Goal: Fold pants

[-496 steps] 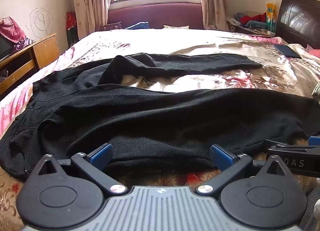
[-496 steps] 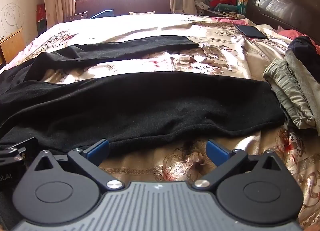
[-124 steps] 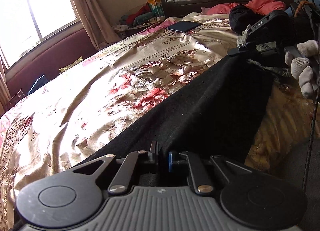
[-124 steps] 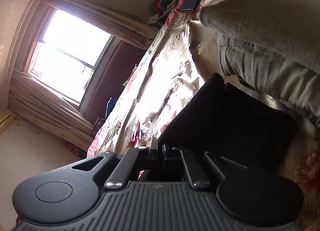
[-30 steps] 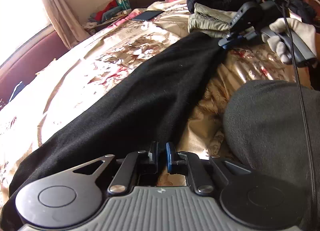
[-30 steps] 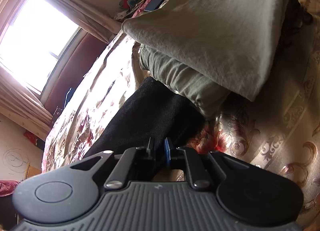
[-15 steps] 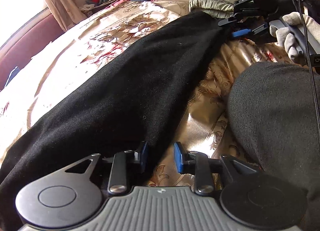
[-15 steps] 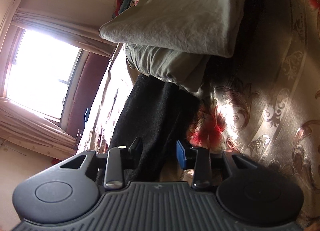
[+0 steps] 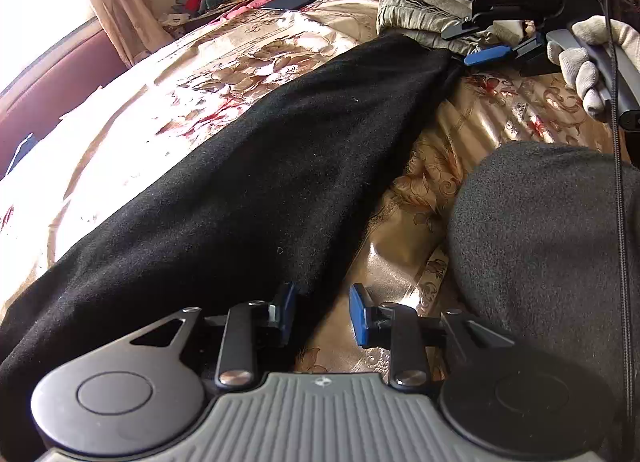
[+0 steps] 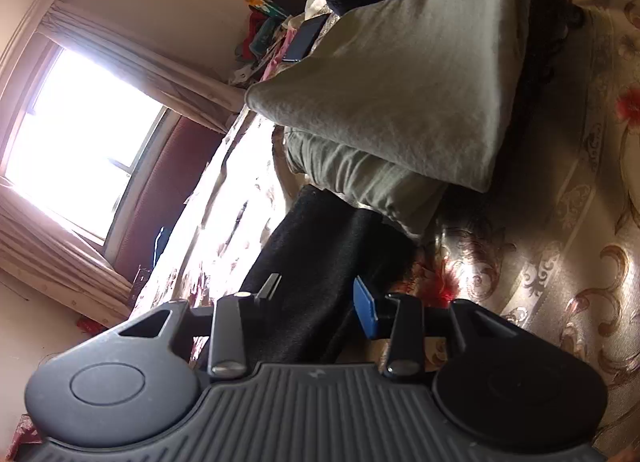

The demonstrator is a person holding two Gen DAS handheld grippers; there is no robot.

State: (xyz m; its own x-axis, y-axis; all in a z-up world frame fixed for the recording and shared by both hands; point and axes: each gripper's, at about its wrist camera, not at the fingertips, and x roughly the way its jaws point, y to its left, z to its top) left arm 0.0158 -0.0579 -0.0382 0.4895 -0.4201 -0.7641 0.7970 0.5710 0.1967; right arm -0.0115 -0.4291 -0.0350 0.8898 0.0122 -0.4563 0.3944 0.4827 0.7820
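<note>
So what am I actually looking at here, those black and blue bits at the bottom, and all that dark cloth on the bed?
No robot here: a person holds a two-finger gripper in each hand, each with a camera looking out along its fingers. One picture comes from the left gripper, the other, tilted sideways, from the right gripper. The right one also shows in the left picture, held by a gloved hand.

On the flowered bedspread lie black pants, folded lengthwise into one long strip. Beside their far end sits a pile of grey-green clothes, and a dark phone or tablet lies farther off.

Both grippers have just been opening. The pants' edge lies between the fingers, but the pads no longer pinch it, so nothing is held.
</note>
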